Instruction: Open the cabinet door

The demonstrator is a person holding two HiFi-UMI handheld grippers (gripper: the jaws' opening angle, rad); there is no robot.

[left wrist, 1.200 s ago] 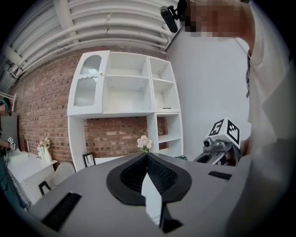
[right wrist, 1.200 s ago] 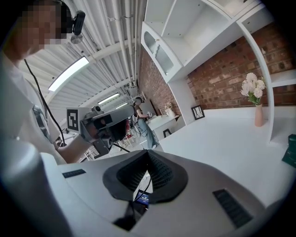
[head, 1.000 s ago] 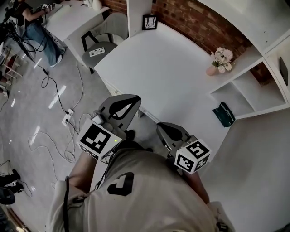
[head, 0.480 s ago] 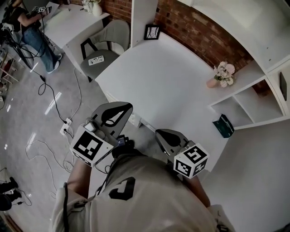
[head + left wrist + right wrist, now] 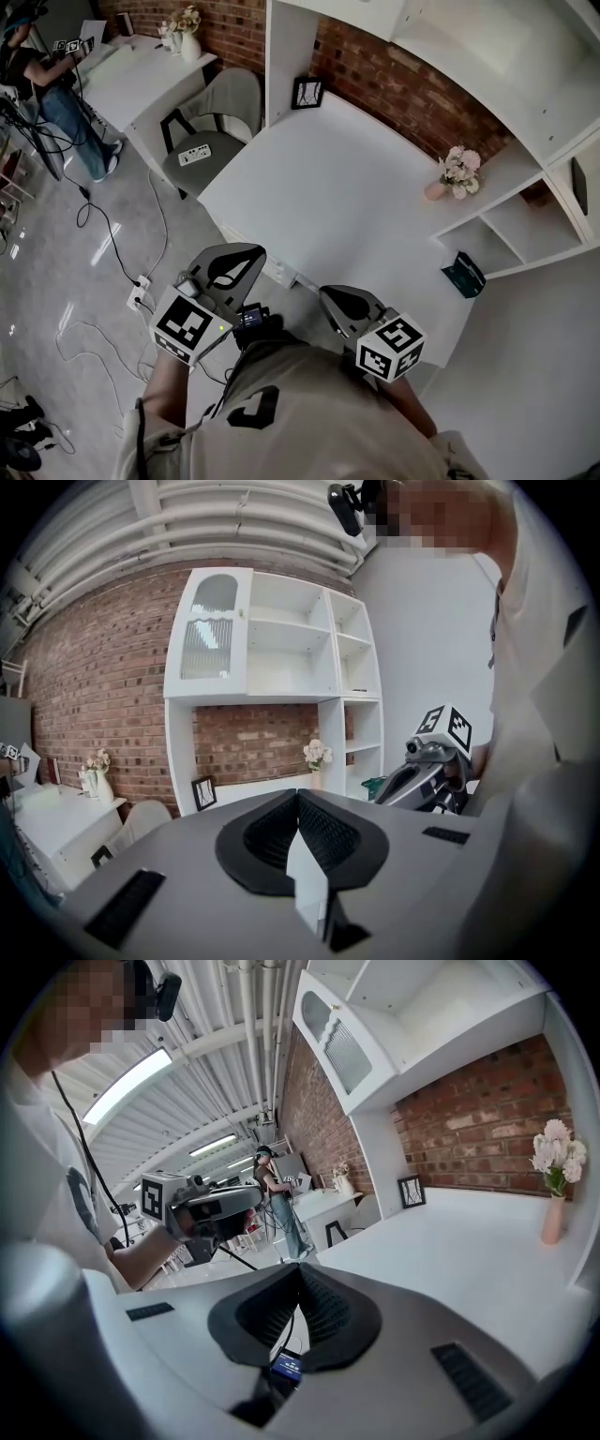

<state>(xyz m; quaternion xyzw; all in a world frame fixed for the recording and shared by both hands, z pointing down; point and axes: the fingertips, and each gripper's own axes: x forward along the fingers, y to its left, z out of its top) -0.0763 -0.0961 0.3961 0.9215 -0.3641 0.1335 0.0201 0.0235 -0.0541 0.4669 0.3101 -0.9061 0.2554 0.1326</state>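
The white shelf unit's cabinet door (image 5: 214, 635), with ribbed glass and an arched top pane, is closed at the upper left in the left gripper view. It also shows high up as the same door (image 5: 342, 1049) in the right gripper view. My left gripper (image 5: 246, 255) hovers over the floor just short of the white desk (image 5: 328, 178), jaws shut and empty. My right gripper (image 5: 339, 298) is beside it at the desk's near edge, also shut on nothing. Both are far from the door. The head view does not show the door.
On the desk stand a flower vase (image 5: 457, 173) and a small picture frame (image 5: 307, 93). A teal box (image 5: 464, 274) lies on a low shelf at the right. A grey chair (image 5: 211, 131), floor cables (image 5: 122, 253) and another person (image 5: 47, 84) are on the left.
Both grippers have slid lower in the head view, back from the desk's edge, and more of the far wall shows. Their jaws stay closed.
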